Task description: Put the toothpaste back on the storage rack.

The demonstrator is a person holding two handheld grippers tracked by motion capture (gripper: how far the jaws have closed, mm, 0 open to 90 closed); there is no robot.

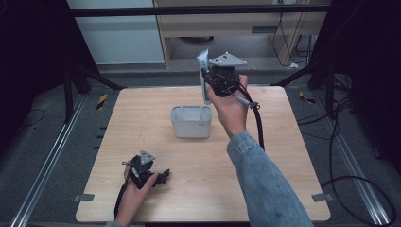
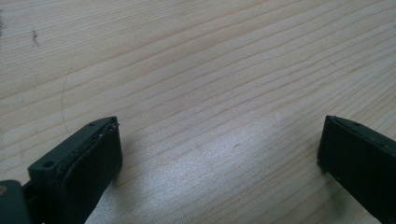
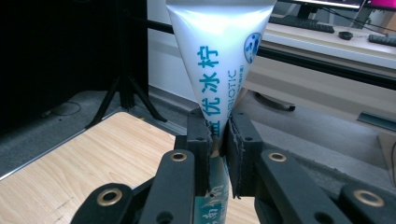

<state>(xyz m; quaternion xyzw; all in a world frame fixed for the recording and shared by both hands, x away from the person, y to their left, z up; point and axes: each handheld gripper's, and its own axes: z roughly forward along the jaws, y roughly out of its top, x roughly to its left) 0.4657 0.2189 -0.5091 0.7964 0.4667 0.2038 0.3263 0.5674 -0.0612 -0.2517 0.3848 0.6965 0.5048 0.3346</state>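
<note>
- One toothpaste tube, upright, pinched in right gripper.
- One grey bin on table.
- Left gripper: jaws wide, nothing between.

The white tube bears blue Chinese characters "优冰柠", then Latin letters "BIOTIC" toward 3 o'clock of them, partly hidden.

High view: fixed overhead on person's side, facing forward and down, whole table in frame; left gripper view: close above bare tabletop, angled down; right gripper view: raised, facing level over far table corner toward room; all share wooden tabletop.
</note>
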